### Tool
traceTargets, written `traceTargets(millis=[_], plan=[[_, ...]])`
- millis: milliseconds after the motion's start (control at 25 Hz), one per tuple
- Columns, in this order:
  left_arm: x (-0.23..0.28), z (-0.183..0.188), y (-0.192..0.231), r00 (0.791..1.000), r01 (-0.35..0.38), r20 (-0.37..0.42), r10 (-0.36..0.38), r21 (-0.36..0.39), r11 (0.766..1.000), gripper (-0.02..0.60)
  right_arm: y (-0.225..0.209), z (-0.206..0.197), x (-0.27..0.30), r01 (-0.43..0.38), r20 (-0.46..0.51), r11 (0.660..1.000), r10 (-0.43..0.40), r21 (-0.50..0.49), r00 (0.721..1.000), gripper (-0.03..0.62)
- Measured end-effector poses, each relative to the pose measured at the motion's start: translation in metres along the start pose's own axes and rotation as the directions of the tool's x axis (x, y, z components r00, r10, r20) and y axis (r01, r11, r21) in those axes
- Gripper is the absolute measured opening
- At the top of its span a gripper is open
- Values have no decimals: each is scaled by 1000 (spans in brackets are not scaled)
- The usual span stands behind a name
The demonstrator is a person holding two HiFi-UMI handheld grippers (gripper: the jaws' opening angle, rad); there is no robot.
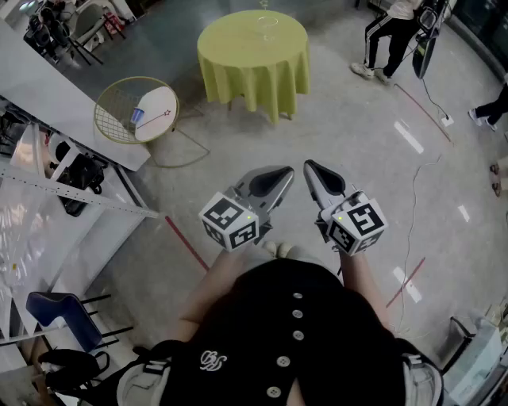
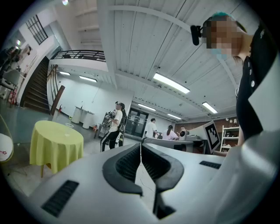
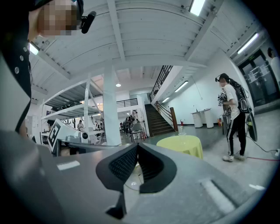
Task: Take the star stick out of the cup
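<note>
A clear cup [image 1: 267, 24] stands on a round table with a yellow-green cloth [image 1: 254, 55], far ahead of me; whether it holds a stick is too small to tell. The cup [image 2: 69, 126] also shows in the left gripper view, and the cup [image 3: 181, 130] in the right gripper view. A thin red stick with a star tip [image 1: 155, 117] lies on the white seat of a wire chair [image 1: 119, 119]. My left gripper [image 1: 287, 170] and right gripper [image 1: 309, 165] are held side by side at waist height, both shut and empty, far from the table.
White metal shelving [image 1: 48, 182] runs along the left. A person in a white top [image 1: 389, 32] stands right of the table. A thin cable [image 1: 413, 214] and red tape lines [image 1: 186, 242] lie on the grey floor. A blue chair [image 1: 55, 313] is at lower left.
</note>
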State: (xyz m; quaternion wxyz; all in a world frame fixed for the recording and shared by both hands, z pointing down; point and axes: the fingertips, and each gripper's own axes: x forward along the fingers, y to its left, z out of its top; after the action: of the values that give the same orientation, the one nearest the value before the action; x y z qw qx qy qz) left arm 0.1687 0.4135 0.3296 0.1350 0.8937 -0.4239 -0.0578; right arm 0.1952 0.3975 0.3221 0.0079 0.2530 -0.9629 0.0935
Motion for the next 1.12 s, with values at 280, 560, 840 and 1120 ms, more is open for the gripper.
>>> traceTargets(millis=[280,560,840,1120], plan=[[2,1,4,1000,-8,25,9,-38,999,18,-3,2,6,13,-8,1000,-13,-16,1000,3],[8,7,8,999,-7,33,8,-17,1000,18,-9,4,4,13,6,1000,-13,-19,1000,3],[13,15,9,995,-34,90,38,-46,998,18,-17,1,-7,12,11,1000,-12,-6,1000,3],[22,7,16,994,-57,87,62,-58,997,18,-18,-8,-7,14,23,1000,-14,-12,1000,3]])
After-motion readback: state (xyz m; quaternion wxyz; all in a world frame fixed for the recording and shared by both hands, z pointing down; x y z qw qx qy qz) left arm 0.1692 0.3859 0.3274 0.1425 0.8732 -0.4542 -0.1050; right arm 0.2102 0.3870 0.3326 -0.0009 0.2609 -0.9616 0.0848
